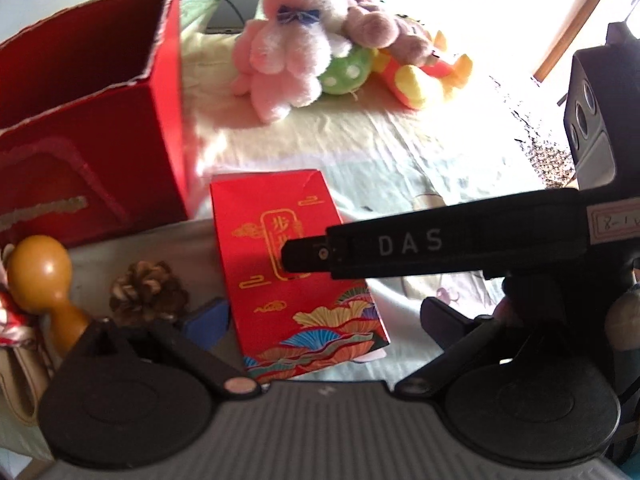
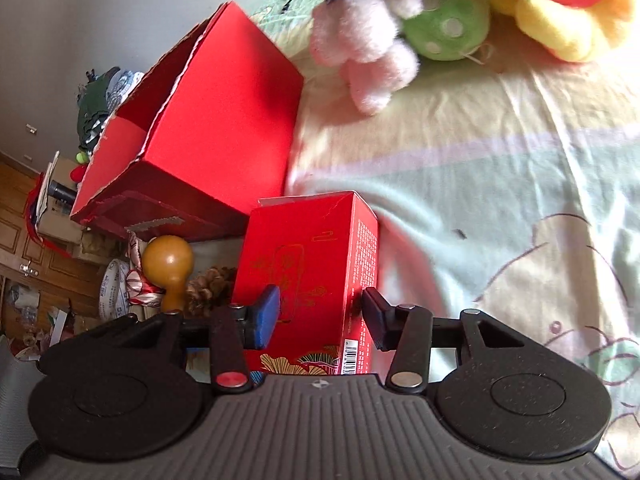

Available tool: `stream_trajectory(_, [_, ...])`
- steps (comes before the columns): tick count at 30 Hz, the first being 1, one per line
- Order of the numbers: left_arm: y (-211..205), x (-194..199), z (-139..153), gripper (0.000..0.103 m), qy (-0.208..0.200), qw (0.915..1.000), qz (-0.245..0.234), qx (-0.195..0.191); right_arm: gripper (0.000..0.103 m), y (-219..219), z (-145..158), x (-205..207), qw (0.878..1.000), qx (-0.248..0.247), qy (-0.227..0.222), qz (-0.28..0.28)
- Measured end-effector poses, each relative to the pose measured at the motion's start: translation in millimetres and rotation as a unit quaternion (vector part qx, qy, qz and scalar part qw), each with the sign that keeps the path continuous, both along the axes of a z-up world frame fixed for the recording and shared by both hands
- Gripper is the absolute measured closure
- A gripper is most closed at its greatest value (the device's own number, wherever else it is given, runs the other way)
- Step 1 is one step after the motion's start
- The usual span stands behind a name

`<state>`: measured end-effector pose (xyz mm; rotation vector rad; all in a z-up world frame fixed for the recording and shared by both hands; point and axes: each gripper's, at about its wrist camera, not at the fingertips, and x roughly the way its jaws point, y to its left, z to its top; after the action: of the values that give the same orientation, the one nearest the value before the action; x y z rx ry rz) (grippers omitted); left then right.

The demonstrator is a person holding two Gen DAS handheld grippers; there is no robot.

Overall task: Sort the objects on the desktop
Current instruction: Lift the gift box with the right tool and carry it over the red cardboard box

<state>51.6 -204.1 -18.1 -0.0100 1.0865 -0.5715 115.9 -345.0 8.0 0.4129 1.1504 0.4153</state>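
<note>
The big red box (image 2: pixel 208 120) stands open, w/ torn rim. The small red carton (image 2: pixel 316 272) lies just beside it on the cloth, between the parted fingers of the right gripper (image 2: pixel 316 316); contact cannot be told. If closed off-centre, the carton may be tipped vs. the pine cone (image 2: pixel 210 288). The left gripper (image 1: pixel 316 320) is spread apart, one finger half hidden.

1. Small box (image 2: pixel 312 264): on the bedsheet (image 2: pixel 500 184), just in front of the large open box (image 2: pixel 224 120).
2. Gourd (image 2: pixel 170 268) and pine cone (image 2: pixel 208 288): left of the small box.
3. Plush toys (image 2: pixel 420 12): behind, right of the large box.
</note>
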Motion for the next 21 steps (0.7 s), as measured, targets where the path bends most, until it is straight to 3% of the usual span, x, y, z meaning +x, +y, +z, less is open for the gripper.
stream_trajectory(11, [-43.7, -7.3, 33.1, 0.003, -0.076, 0.9947, -0.068, -0.013, 0.054, -47.2, 22.7, -16.1, 0.995, 0.027, -0.037, -0.088])
stream_trajectory(21, [-11.7, 4.9, 111.0, 0.003, -0.204, 0.976, -0.071, -0.029, 0.053, -25.0, 98.1, 0.0, 0.98, 0.067, -0.155, -0.106])
